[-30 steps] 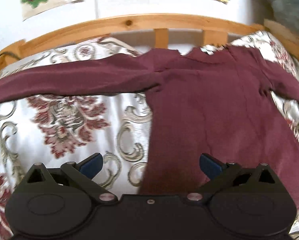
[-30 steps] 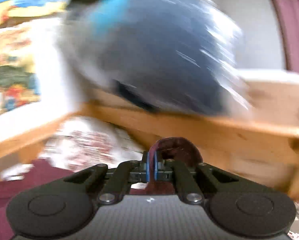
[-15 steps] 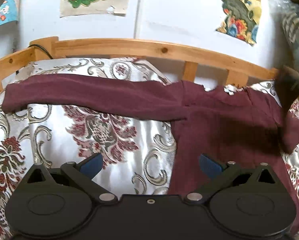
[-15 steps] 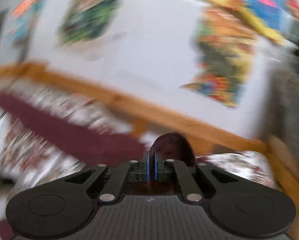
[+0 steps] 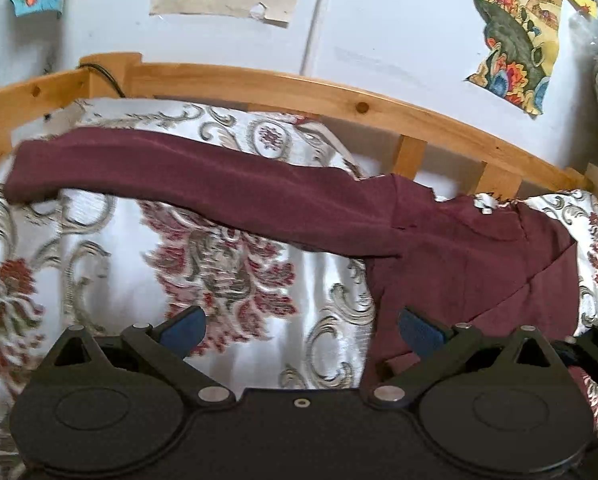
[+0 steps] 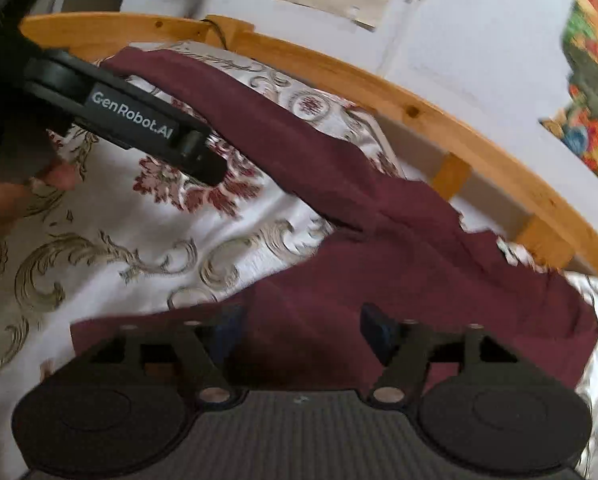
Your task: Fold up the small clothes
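Sleeve-folding step in hand: right sleeve (image 5: 531,280) lies folded over shirt (image 5: 459,264) body, left sleeve (image 5: 203,184) not yet. Right gripper (image 6: 303,330) jaws opening, nothing pinched, body cloth just beyond fingertips. Left gripper (image 5: 301,326) spread wide, empty; shirt edge by its right finger, bedspread (image 5: 99,248) under left one. Next probably: reach far left for cuff (well beyond fingers), pinch, carry across. Shirt flat on bed, collar toward headboard (image 5: 339,96), long axis along outstretched sleeve, crosswise to fingers.

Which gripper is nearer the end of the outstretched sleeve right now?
Left. The left gripper hangs over the bedspread beside the sleeve, open. The right gripper, jaws opening, is over the shirt body, nothing between its fingers.
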{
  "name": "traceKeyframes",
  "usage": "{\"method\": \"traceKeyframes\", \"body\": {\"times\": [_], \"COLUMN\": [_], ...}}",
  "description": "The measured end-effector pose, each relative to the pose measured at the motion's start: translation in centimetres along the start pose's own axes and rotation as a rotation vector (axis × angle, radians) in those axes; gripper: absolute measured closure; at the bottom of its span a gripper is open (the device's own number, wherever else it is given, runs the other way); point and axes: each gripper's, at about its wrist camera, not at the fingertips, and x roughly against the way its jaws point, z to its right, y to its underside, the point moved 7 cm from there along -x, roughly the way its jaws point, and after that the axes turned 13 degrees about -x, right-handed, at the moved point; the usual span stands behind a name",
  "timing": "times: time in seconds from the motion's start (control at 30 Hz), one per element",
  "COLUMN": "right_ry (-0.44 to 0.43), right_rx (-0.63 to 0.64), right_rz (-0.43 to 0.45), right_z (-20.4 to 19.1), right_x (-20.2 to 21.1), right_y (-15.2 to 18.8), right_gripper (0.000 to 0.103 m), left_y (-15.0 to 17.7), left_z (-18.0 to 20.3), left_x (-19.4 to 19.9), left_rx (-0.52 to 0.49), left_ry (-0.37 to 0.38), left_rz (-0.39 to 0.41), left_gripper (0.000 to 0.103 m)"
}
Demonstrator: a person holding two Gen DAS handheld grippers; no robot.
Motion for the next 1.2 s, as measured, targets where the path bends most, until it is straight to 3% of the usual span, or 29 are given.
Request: {"method": "traceKeyframes", "body": {"times": [0.1,0.23,0.37,0.43,0.53,0.57,0.6,0.63,0.67,0.7,0.9,1.07,1.13,1.2], "right_ry": [0.068,0.220,0.354,0.365,0.299,0.270,0.250,0.246,0.246,0.257,0.405,0.438,0.439,0.434], "right_rx": [-0.095,-0.316,-0.545,-0.650,-0.778,-0.805,-0.830,-0.843,-0.847,-0.844,-0.746,-0.707,-0.715,-0.721], "right_rz": [0.005,-0.014,0.001,0.024,0.030,0.032,0.036,0.043,0.050,0.056,0.119,0.052,0.062,0.069], "right_z": [4.5,13.7,24.2,28.4,32.5,33.2,33.9,34.4,34.7,35.1,36.7,36.5,36.2,35.7], "right_x": [1.1,0.8,-1.0,-2.1,-4.1,-4.7,-5.2,-5.5,-5.6,-5.5,-4.3,-6.4,-6.4,-5.9], "right_y": [1.4,2.8,3.5,3.5,3.2,3.1,3.0,2.7,2.4,2.0,0.1,1.0,1.2,1.5], "right_gripper": [0.018,0.019,0.034,0.037,0.037,0.038,0.049,0.062,0.089,0.094,0.096,0.094,0.089,0.072], "left_y": [0.4,1.2,3.2,4.2,4.8,4.9,5.0,5.1,5.2,5.3,5.9,6.0,5.8,5.1], "left_z": [1.3,4.0,6.3,7.1,7.7,7.8,7.9,8.0,8.0,8.1,8.4,8.7,8.4,7.9], "left_x": [-1.4,-4.0,-6.6,-7.4,-7.9,-8.0,-8.1,-8.2,-8.3,-8.4,-8.7,-8.5,-8.4,-8.0], "left_rx": [0.003,-0.038,-0.143,-0.195,-0.229,-0.233,-0.234,-0.236,-0.236,-0.236,-0.221,-0.238,-0.226,-0.206], "left_ry": [0.056,0.106,0.087,0.088,0.110,0.118,0.129,0.140,0.149,0.156,0.179,0.178,0.177,0.160], "left_rz": [0.008,-0.009,-0.063,-0.087,-0.092,-0.092,-0.089,-0.087,-0.087,-0.090,-0.126,-0.125,-0.126,-0.115], "left_gripper": [0.001,0.001,0.001,0.001,0.001,0.001,0.001,0.001,0.001,0.001,0.001,0.001,0.001,0.001]}}
